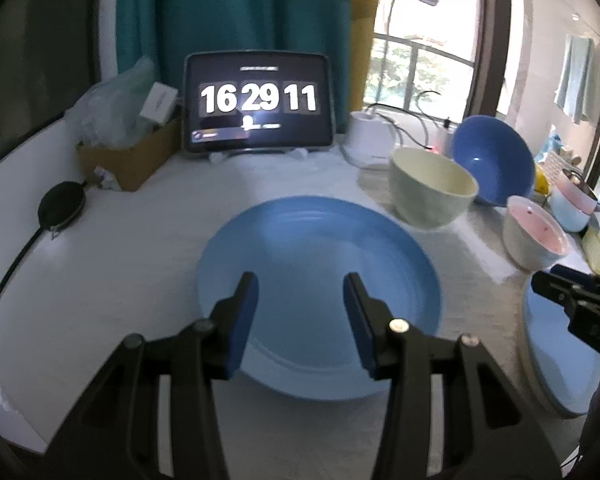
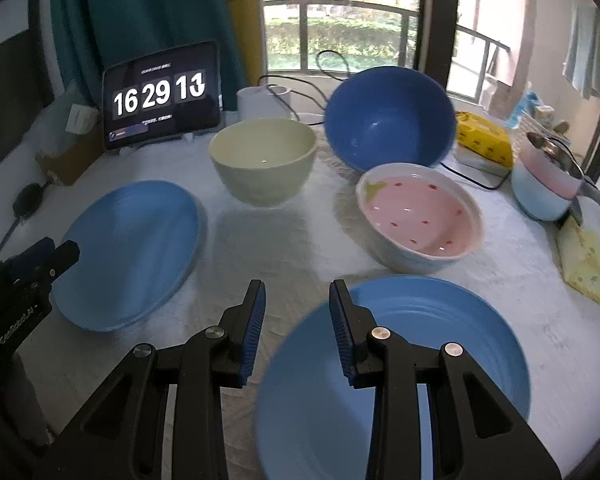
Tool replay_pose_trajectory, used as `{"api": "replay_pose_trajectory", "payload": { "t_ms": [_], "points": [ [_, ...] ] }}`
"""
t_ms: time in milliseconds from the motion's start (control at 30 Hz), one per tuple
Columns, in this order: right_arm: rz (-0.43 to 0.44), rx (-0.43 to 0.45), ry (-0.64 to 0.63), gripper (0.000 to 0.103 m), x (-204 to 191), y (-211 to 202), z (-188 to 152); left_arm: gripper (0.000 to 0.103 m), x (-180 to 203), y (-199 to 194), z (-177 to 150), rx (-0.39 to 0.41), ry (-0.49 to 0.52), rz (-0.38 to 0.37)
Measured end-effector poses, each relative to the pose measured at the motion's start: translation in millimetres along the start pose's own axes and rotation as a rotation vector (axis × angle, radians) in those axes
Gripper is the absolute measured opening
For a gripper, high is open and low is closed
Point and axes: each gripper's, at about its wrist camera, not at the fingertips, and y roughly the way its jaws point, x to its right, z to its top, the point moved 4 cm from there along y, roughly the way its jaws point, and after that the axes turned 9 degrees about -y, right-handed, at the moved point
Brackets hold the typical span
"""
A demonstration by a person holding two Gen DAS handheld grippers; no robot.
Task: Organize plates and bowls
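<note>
The left gripper (image 1: 300, 280) hung with its jaws part open and nothing between them, its blue pads (image 1: 249, 320) poised above the near half of a blue plate (image 1: 320, 248) that lay flat on the white cloth (image 1: 140, 272) right under it. The right gripper (image 2: 297, 286) was also part open and empty, a little narrower; its right finger stood over the left rim of a second blue plate (image 2: 440, 320), which lay below and to its right, while its left finger hung over bare cloth. Whether either touched a plate I could not tell. Beyond the right gripper sat a pink bowl (image 2: 420, 216) ahead to the right, a cream bowl (image 2: 264, 160) ahead, and a tilted blue bowl (image 2: 388, 120) farther back. A tablet (image 1: 259, 102) stood at the far edge.
</note>
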Motion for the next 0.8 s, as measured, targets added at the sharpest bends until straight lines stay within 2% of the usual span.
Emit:
{"api": "replay_pose_trajectory", "payload": {
  "t_ms": [633, 800],
  "points": [
    [0.040, -0.051, -0.055, 0.035, -42, 41, 22, 0.046, -48, 38, 11, -0.032, -0.057, 0.044],
    [0.064, -0.046, -0.041, 0.035, -50, 49, 26, 0.046, -52, 50, 13, -0.071, -0.077, 0.043]
  ]
}}
